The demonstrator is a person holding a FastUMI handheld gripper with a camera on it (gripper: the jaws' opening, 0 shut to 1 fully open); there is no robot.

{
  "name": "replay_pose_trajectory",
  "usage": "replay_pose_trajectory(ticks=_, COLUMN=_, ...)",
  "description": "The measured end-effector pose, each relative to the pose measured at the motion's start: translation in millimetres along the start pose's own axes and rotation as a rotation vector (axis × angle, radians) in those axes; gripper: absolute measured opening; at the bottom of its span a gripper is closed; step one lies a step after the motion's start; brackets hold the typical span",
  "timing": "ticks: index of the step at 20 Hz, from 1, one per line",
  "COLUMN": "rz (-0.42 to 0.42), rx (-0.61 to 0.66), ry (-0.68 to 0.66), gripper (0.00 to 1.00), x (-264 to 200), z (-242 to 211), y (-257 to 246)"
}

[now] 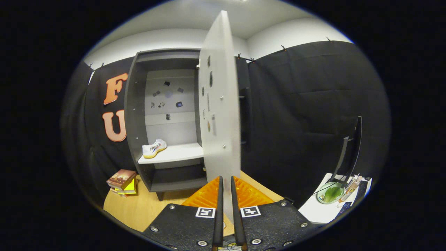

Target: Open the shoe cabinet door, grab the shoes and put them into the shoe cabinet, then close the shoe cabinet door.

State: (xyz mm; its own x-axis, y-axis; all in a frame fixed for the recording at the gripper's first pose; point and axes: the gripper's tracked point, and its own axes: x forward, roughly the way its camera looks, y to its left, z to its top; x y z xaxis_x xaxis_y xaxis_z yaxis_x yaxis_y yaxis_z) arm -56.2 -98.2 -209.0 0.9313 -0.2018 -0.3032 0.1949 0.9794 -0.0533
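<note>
The hand-held gripper (226, 184) pinches the lower edge of the open door (219, 104) between both fingers. The shoe (154, 148) lies on the cabinet (136, 115) shelf, far left beyond them.

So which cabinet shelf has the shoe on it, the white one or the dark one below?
The white shelf: a white shoe sits at its left end. The dark shelf below holds nothing visible. The gripper pinches the open door's edge.
</note>
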Motion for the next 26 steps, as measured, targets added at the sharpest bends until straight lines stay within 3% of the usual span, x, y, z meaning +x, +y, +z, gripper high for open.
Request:
replay_pose_trajectory(ticks=10, rz=0.179, rx=-0.042, ry=0.247, gripper=0.18, x=55, z=-141, y=70)
replay_pose_trajectory(ticks=12, rz=0.201, rx=-0.076, ry=0.313, gripper=0.26, x=71, z=-175, y=77)
replay_pose_trajectory(ticks=16, rz=0.252, rx=-0.145, ry=0.447, gripper=0.32, x=107, z=-235, y=82)
replay_pose_trajectory(ticks=26, rz=0.296, rx=-0.279, ry=0.661, gripper=0.42, x=152, z=-332, y=77)
